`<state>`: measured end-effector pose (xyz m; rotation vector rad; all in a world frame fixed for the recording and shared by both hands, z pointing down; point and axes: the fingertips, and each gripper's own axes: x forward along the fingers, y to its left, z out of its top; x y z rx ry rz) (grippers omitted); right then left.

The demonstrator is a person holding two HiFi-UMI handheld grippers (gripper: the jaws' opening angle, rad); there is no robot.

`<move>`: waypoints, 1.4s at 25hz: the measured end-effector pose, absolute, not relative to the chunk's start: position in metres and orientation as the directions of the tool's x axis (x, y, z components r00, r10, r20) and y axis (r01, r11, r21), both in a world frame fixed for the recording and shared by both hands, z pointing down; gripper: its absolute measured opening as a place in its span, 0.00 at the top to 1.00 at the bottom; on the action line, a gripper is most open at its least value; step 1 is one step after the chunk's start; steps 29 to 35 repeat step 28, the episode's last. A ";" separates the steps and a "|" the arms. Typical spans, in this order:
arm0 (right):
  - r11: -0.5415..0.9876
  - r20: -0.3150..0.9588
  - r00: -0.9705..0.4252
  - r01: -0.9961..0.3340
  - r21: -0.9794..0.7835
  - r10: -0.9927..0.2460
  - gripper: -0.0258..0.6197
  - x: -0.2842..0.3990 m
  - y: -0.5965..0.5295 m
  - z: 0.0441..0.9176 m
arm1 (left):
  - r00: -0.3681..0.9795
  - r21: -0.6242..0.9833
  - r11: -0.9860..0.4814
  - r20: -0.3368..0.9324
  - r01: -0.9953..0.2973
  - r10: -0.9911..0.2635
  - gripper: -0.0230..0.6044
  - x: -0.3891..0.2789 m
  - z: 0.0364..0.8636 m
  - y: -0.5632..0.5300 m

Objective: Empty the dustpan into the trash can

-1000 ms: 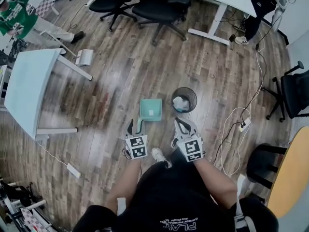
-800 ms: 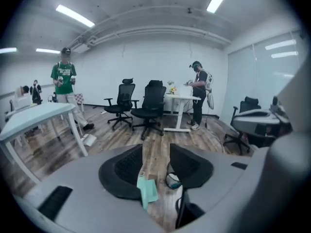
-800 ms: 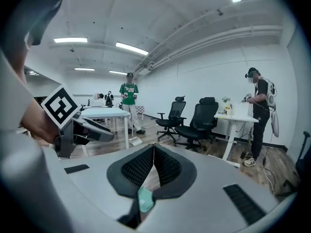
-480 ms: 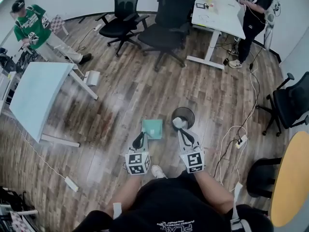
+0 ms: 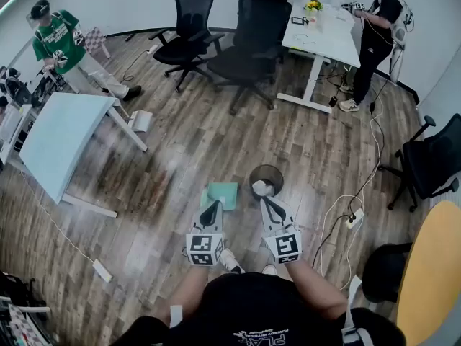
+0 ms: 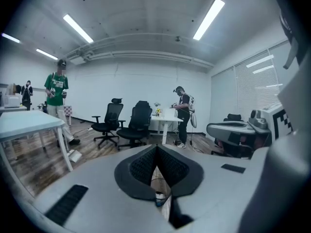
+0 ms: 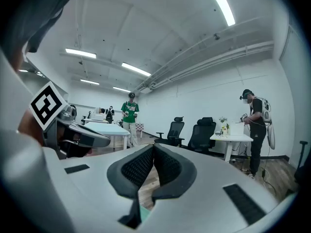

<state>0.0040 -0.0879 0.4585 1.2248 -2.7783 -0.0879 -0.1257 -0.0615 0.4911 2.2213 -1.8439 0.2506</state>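
A teal dustpan (image 5: pixel 223 194) lies on the wooden floor just left of a black mesh trash can (image 5: pixel 277 173) with crumpled white paper inside. My left gripper (image 5: pixel 213 206) hangs over the dustpan's near edge. Its jaws have just been closing, and its pads (image 6: pixel 146 164) now meet with nothing between them. My right gripper (image 5: pixel 265 202) is beside it, at the trash can's near rim, and its pads (image 7: pixel 141 166) also meet on nothing. Both gripper views look level across the room, so neither shows the dustpan clearly.
Two black office chairs (image 5: pixel 252 45) and a white desk (image 5: pixel 320 31) stand at the back. A pale table (image 5: pixel 61 143) is at the left. A person in green (image 5: pixel 57 42) and one in black (image 5: pixel 374 27) stand far off. A power strip (image 5: pixel 353 218) with cables lies at the right.
Both grippers have risen and tilted up toward level. The left jaws, open a second ago beside the dustpan's handle, have shut. The head view now takes in more of the room.
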 end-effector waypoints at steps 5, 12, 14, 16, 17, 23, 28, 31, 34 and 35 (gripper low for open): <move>0.652 0.060 -0.649 -0.753 0.086 -0.758 0.92 0.034 -0.078 0.452 | 0.150 0.044 -0.143 0.289 -0.989 -0.946 0.93 -0.100 0.487 -0.048; 0.651 0.043 -0.650 -0.753 0.094 -0.758 0.92 0.064 -0.061 0.446 | 0.131 0.028 -0.129 0.271 -0.991 -0.953 0.92 -0.074 0.480 -0.032; 0.649 0.037 -0.649 -0.755 0.096 -0.760 0.92 0.072 -0.059 0.443 | 0.123 0.015 -0.123 0.251 -0.992 -0.960 0.92 -0.070 0.474 -0.029; 0.647 0.031 -0.648 -0.756 0.100 -0.761 0.92 0.079 -0.059 0.440 | 0.121 0.009 -0.122 0.240 -0.992 -0.963 0.92 -0.063 0.469 -0.029; 0.646 0.029 -0.647 -0.756 0.102 -0.762 0.92 0.083 -0.059 0.439 | 0.121 0.008 -0.123 0.238 -0.992 -0.964 0.92 -0.059 0.468 -0.029; 0.656 0.017 -0.658 -0.748 0.098 -0.753 0.92 0.099 -0.053 0.436 | 0.125 0.009 -0.126 0.241 -0.992 -0.962 0.92 -0.039 0.469 -0.029; 0.657 0.017 -0.659 -0.749 0.083 -0.752 0.92 0.112 -0.045 0.445 | 0.133 0.008 -0.136 0.244 -0.991 -0.960 0.92 -0.025 0.476 -0.022; 0.657 0.017 -0.659 -0.749 0.083 -0.752 0.92 0.112 -0.045 0.445 | 0.133 0.008 -0.136 0.244 -0.991 -0.960 0.92 -0.025 0.476 -0.022; 0.657 0.017 -0.659 -0.749 0.083 -0.752 0.92 0.112 -0.045 0.445 | 0.133 0.008 -0.136 0.244 -0.991 -0.960 0.92 -0.025 0.476 -0.022; 0.657 0.017 -0.659 -0.749 0.083 -0.752 0.92 0.112 -0.045 0.445 | 0.133 0.008 -0.136 0.244 -0.991 -0.960 0.92 -0.025 0.476 -0.022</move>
